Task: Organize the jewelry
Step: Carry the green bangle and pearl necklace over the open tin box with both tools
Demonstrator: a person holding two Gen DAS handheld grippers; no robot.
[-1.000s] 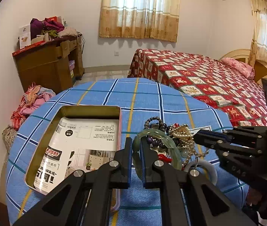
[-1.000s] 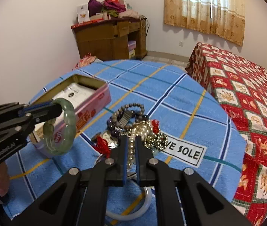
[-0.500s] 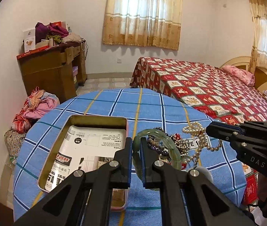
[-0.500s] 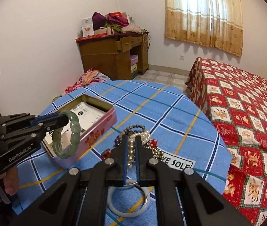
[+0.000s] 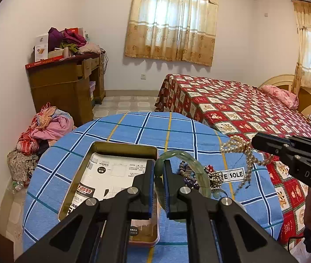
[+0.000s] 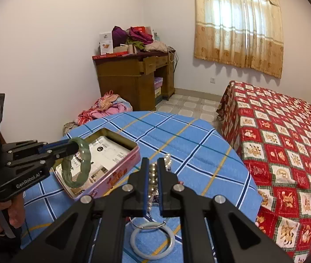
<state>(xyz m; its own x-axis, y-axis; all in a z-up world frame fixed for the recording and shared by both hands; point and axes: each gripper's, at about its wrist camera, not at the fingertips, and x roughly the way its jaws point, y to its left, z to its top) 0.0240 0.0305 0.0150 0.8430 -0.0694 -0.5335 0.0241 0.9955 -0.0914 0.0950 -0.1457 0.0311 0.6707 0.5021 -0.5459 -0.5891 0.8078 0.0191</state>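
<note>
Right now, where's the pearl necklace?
The pearl necklace is off the table, clamped in the right gripper and dangling above the jewelry pile, right of the open tin, where the left gripper holds the green bangle.

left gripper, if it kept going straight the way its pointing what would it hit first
Probably nothing soon. The left gripper, shut on the green bangle, is held above the open tin and points level across it. Beyond lies bare tablecloth, then the room, though depth is hard to judge.

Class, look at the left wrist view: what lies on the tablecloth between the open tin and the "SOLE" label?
A heap of loose jewelry, bead strands and a red charm, partly behind the held green bangle, between tin and label.
</note>
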